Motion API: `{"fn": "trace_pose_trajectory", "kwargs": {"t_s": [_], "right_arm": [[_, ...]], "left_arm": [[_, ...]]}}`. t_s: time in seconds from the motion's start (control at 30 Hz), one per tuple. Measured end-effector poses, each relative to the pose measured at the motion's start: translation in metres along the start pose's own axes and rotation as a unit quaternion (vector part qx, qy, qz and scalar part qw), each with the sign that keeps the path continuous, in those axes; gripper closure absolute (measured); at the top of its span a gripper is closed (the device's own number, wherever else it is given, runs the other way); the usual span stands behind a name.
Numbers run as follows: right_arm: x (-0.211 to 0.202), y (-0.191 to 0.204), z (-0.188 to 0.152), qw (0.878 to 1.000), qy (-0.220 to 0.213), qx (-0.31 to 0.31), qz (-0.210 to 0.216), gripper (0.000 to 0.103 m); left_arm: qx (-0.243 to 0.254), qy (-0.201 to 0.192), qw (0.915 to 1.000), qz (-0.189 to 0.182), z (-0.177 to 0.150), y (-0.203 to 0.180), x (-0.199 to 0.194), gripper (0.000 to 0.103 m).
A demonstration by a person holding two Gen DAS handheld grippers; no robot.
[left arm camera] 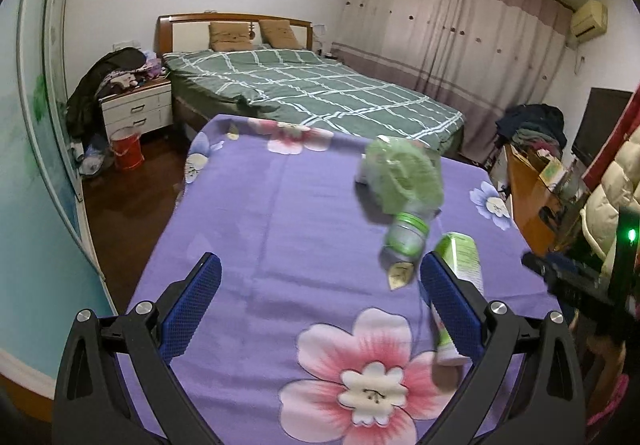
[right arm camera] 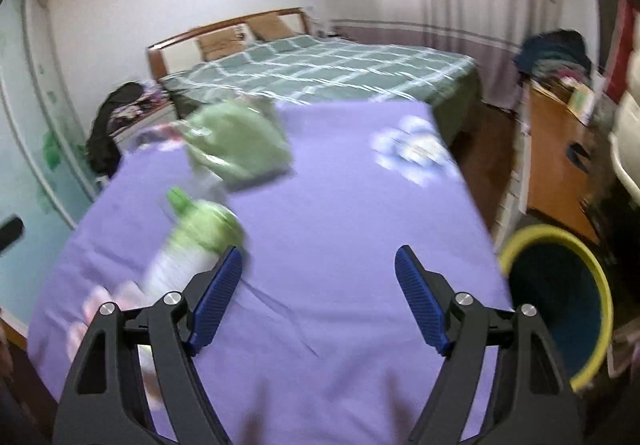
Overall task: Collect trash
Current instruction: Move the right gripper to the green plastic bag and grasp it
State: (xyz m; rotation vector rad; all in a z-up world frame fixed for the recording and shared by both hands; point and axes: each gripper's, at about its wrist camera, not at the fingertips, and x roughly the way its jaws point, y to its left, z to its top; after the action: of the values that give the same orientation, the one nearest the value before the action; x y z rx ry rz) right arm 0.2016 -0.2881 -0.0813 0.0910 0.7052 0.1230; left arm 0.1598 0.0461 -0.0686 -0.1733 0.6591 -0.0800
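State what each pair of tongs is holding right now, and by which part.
Nothing is held. The left tongs stand open over the purple cloth, and the right tongs are open too, with only cloth between their pads.

Beyond the claw stands a green checked bed [left arm camera: 312, 85], long curtains [left arm camera: 460, 29] right, white nightstand [left arm camera: 136, 107] left.

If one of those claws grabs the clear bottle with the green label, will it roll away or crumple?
The bottle lies on its side on the purple cloth, so a nudge would probably roll it. It looks like empty, thin plastic: likely light, and may dent under a squeeze. Its smooth wall could slip.
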Motion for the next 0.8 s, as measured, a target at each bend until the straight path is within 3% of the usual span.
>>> {"fn": "trace_pose_trajectory", "kwargs": {"t_s": [0.23, 0.47, 0.8], "right_arm": [[0.045, 0.072, 0.059, 0.997, -0.003, -0.07, 0.032, 0.028], [0.104, 0.125, 0.089, 0.991, 0.031, -0.127, 0.04, 0.056], [0.154, 0.146, 0.104, 0.985, 0.077, -0.154, 0.015, 0.067]], "left_arm": [[-0.004, 0.0, 0.9998, 0.019, 0.017, 0.017, 0.021, 0.005], [-0.017, -0.009, 0.9986, 0.049, 0.04, 0.036, 0.038, 0.005], [-0.028, 0.015, 0.9985, 0.045, 0.049, 0.05, 0.076, 0.005]]}}
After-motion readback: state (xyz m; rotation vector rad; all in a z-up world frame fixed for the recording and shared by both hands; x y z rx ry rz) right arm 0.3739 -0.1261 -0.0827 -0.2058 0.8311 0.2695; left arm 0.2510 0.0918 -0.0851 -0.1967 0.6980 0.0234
